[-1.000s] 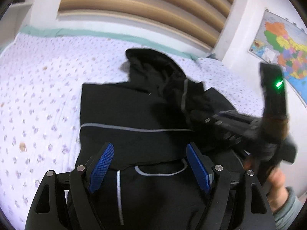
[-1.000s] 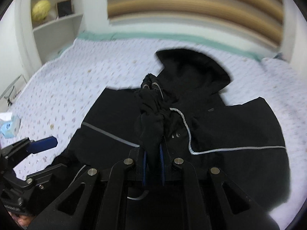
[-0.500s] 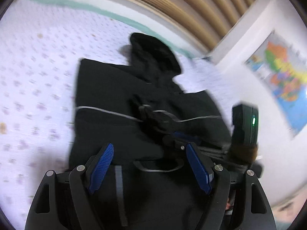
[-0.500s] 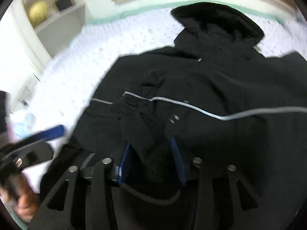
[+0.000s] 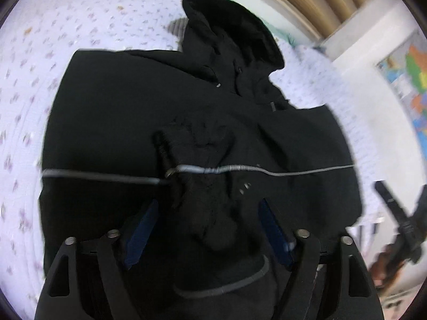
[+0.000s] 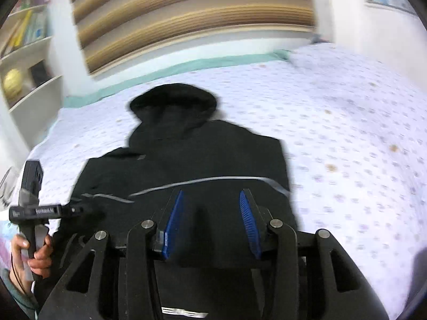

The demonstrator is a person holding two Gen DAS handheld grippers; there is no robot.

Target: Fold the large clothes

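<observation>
Left wrist view: the left gripper (image 5: 208,229) hovers with jaws spread wide and empty over a bunched sleeve (image 5: 205,176) lying on the black hooded jacket (image 5: 112,122). The right gripper (image 6: 212,221), likewise agape and holding nothing, hangs above the jacket's lower body. The jacket lies flat on the flowered bed (image 6: 360,138), hood (image 6: 173,101) toward the striped headboard (image 6: 192,13).

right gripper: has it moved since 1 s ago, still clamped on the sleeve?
Yes. The right gripper let the sleeve go and pulled back; its jaws are open, and the hood sits smaller and farther off against the headboard.
</observation>
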